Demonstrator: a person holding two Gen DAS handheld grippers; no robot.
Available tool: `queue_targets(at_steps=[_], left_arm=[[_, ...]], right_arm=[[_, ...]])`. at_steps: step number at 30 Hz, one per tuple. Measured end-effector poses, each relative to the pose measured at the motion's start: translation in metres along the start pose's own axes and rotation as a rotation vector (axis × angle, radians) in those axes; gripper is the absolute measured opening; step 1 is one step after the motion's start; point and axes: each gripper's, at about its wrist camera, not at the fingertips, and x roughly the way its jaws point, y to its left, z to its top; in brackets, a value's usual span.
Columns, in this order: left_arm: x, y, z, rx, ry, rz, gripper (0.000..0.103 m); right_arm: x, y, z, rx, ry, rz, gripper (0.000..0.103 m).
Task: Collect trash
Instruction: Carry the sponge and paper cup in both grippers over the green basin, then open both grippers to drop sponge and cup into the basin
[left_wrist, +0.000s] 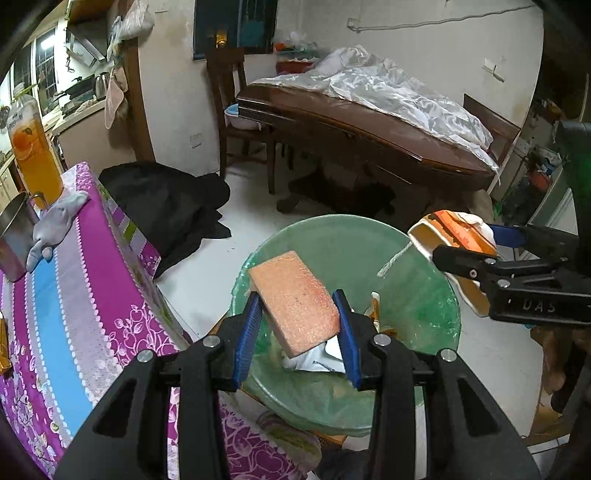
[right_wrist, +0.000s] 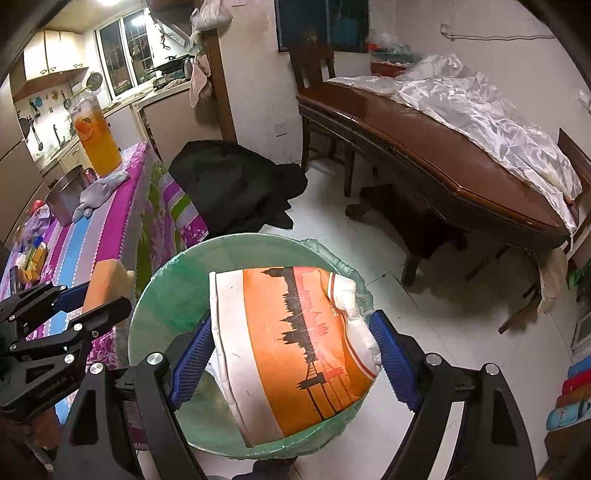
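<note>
**Release Over the Lined Bin**

White floor carries the green-lined bin (left_wrist: 343, 266) at lower centre. Left gripper (left_wrist: 299, 325) fingers clamp the orange sponge (left_wrist: 295, 299) above it; right gripper (right_wrist: 291, 354) fingers, set wide, hold the orange-printed paper bag (right_wrist: 291, 339) over the rim. Centre both loads before releasing. Beyond, upper right, stands the wooden counter (left_wrist: 369, 125).

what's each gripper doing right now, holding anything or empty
Left gripper: shut on the orange sponge, above the green-lined bin.
Right gripper: shut on the crumpled orange and white paper bag, over the same bin.
</note>
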Motion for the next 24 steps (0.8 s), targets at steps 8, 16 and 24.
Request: queue_targets(at_steps=[8,16,24], left_arm=[[0.004,-0.005,0.003,0.007,-0.002,-0.010,0.037],[0.007,-0.008,0.004,0.009,0.003,-0.006,0.039],[0.013,0.003,0.003,-0.031,0.010,0.016,0.067]], right_arm=[[0.003,0.002,-0.001,0.003,-0.001,0.004,0.082],[0.008,0.000,0.000,0.006,-0.002,0.015,0.084],[-0.004,-0.015,0.005,0.061,-0.056,0.024,0.091]])
